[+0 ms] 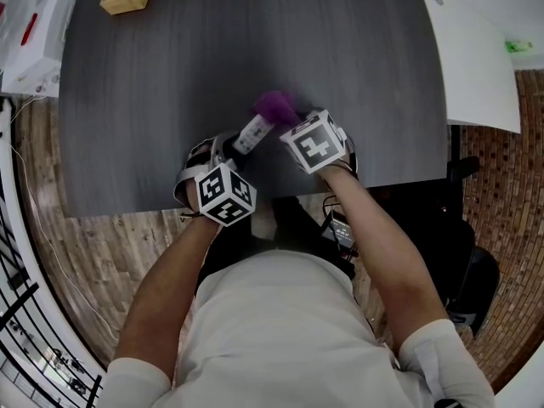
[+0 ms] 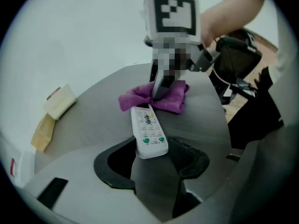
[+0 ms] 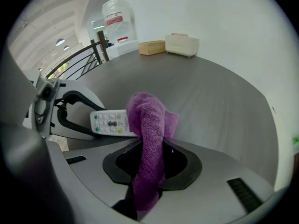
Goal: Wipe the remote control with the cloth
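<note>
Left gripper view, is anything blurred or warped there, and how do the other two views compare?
Left gripper view: fisheye bends the table, corners go black, a mosaic patch covers part of the right gripper; the remote control is sharp. Right gripper view: same warp, cloth weave crisp. Head view: even light, the cloth looks smeared.

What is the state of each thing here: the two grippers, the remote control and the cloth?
left gripper: jaws shut on the near end of the remote control.
right gripper: jaws shut on the cloth.
remote control: buttons facing up, far end touching the cloth.
cloth: purple, bunched, resting against the far end of the remote control.
</note>
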